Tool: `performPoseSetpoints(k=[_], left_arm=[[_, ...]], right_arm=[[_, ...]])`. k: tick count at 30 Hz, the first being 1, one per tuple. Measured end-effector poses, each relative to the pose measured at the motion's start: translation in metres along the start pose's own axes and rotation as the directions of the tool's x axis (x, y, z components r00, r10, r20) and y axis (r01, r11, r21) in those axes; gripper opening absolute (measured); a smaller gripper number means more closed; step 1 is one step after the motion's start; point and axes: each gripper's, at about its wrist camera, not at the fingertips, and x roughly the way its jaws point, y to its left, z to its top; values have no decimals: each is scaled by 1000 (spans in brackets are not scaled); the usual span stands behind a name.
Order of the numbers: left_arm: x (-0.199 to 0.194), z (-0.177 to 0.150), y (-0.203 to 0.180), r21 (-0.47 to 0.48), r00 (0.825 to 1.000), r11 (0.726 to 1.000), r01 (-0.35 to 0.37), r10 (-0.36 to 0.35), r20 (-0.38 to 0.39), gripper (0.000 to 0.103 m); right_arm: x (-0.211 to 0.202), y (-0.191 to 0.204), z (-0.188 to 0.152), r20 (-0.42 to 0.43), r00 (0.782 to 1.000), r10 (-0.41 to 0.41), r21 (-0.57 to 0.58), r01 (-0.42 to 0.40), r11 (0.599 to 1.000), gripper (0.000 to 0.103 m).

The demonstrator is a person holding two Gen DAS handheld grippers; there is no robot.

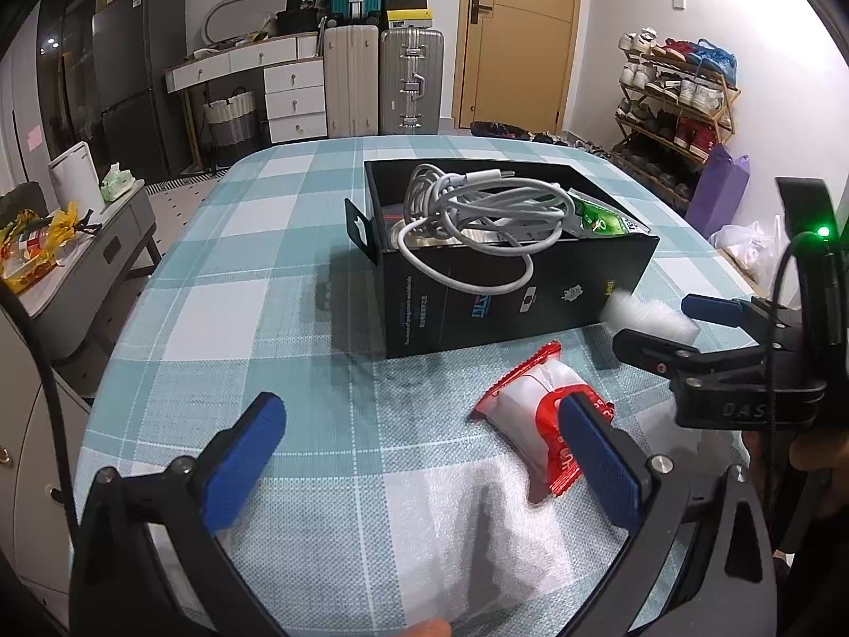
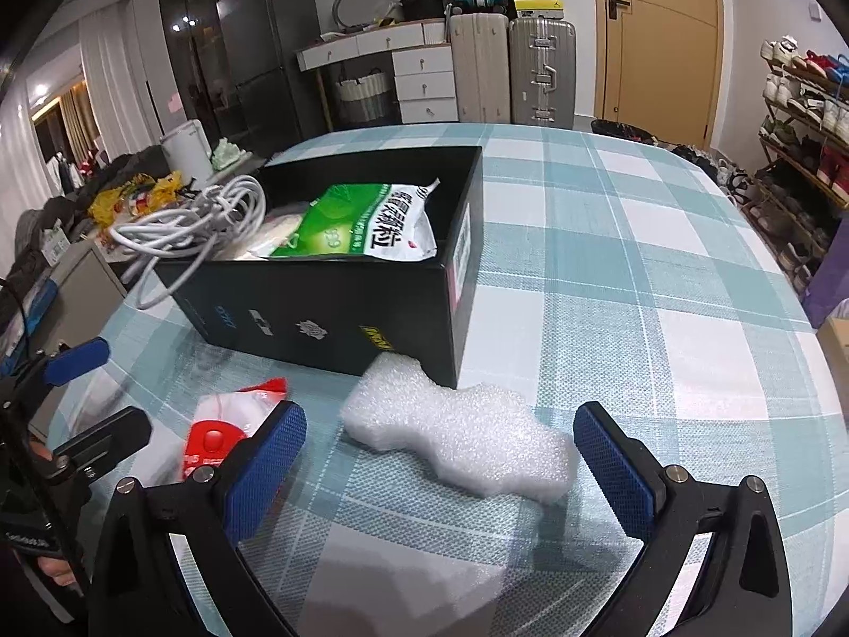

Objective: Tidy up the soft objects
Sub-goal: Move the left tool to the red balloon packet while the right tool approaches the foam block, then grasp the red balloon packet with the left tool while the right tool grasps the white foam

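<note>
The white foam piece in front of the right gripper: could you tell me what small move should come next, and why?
Probably ease the right gripper forward and close on the white foam piece. Its jaws are open with the foam lying loose between them on the tablecloth, just outside the black box.

Probably a home: shoe rack [image 1: 676, 101], suitcases [image 1: 382, 79], fridge [image 1: 140, 74].

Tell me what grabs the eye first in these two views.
The black box in the middle of the checked tablecloth, with a white cable spilling over its rim and a green packet inside. In front of it lie a white foam piece, between the open right gripper, and a red-and-white packet.
</note>
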Motion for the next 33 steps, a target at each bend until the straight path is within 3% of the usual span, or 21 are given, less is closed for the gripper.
performPoseSetpoints(k=[11, 22, 24, 25, 33], left_arm=[[1, 0, 2, -5, 1000, 1000, -3, 3, -2, 103], [2, 0, 2, 2, 1000, 1000, -1, 1, -4, 103], [1, 0, 3, 1, 1000, 1000, 0, 0, -3, 103], [1, 0, 3, 1, 1000, 1000, 0, 0, -2, 103], [1, 0, 2, 5, 1000, 1000, 5, -5, -7, 103]], right_arm=[[-7, -2, 2, 10, 1000, -28, -17, 28, 999, 102], [10, -4, -1, -51, 998, -25, 9, 25, 1000, 102], [11, -4, -1, -50, 999, -21, 10, 22, 1000, 100], [11, -5, -2, -50, 999, -23, 9, 23, 1000, 93], [-1, -3, -2, -24, 1000, 4, -3, -4, 1000, 90]])
